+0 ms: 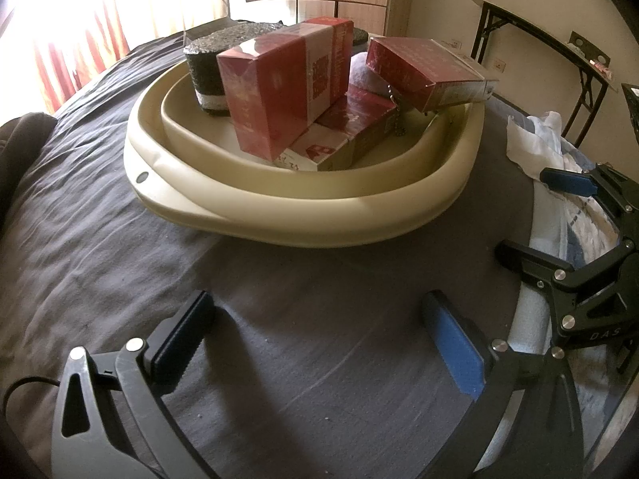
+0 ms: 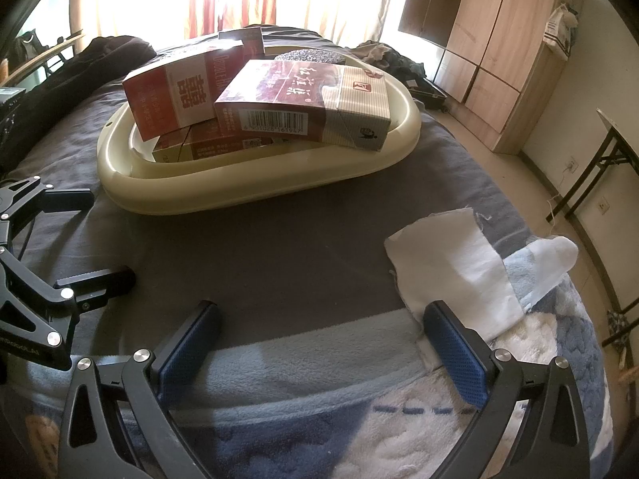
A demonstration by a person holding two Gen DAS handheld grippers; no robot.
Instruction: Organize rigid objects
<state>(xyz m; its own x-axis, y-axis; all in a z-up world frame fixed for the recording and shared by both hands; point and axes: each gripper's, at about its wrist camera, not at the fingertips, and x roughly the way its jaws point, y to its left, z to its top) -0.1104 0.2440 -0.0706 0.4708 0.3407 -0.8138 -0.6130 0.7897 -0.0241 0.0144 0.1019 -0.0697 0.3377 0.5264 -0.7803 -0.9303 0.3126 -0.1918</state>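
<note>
Hiding beneath red boxes (image 1: 279, 92), basin (image 1: 303, 215) floor.

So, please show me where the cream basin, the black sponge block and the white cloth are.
cream basin (image 1: 303, 215): left wrist view, front rim.
black sponge block (image 1: 209, 76): left wrist view, dark side.
white cloth (image 2: 451, 263): right wrist view, flat middle.

Red cartons (image 1: 279, 92) piled askew in cream basin (image 1: 303, 219)
</note>
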